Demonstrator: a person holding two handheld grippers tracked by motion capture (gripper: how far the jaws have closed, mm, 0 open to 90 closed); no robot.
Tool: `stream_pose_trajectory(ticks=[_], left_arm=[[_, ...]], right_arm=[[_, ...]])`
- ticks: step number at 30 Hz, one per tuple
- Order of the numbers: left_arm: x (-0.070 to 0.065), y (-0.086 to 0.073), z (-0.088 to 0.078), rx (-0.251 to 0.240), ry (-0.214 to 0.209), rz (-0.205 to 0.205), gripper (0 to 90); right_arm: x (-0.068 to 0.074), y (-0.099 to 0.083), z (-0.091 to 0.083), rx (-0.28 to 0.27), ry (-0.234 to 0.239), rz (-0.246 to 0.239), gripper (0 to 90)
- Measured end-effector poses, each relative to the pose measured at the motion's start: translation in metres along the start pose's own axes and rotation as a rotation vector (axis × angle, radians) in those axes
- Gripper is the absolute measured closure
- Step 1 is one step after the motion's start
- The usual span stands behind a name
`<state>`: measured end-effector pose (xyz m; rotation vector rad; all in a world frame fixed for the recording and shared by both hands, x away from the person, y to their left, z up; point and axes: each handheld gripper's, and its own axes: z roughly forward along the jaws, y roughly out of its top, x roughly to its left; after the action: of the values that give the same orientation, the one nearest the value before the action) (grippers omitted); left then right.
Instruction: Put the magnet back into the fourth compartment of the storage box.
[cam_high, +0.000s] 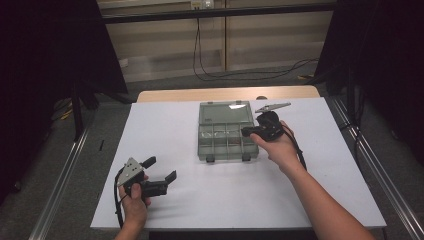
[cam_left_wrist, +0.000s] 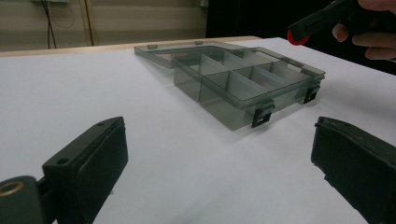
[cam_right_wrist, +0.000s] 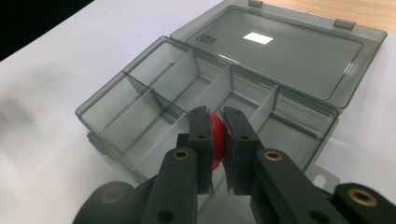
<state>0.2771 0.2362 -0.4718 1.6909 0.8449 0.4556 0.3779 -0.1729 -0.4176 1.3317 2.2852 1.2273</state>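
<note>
Looking along our right gripper (cam_right_wrist: 215, 123), we saw it pinching a red disc (cam_right_wrist: 215, 140) above the box (cam_right_wrist: 140, 116); from the high view the disc was too small to see, while our left gripper (cam_high: 162, 169) sat wide open.

Looks like a lab recording bay: white-topped table (cam_high: 300, 190) on a wooden base, boxed in by black curtains (cam_high: 50, 50), metal rails (cam_high: 62, 175) along both sides on grey carpet, loose cables (cam_high: 210, 70) trailing from a wall socket (cam_high: 202, 4) across a plain beige wall.
</note>
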Motion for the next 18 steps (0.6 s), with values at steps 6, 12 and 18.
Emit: stream_pose_trajectory(ticks=[6, 12, 18], left_arm=[[0.000, 0.000, 0.000, 0.001, -0.003, 0.000, 4.0], [0.000, 0.000, 0.000, 0.000, 0.001, 0.000, 4.0], [0.000, 0.000, 0.000, 0.000, 0.000, 0.002, 4.0]], right_arm=[[-0.007, -0.001, 0.005, 0.005, -0.021, 0.013, 83.3], [-0.015, -0.001, 0.014, 0.010, -0.036, 0.032, 83.3], [-0.020, -0.003, 0.022, 0.014, -0.050, 0.059, 83.2]])
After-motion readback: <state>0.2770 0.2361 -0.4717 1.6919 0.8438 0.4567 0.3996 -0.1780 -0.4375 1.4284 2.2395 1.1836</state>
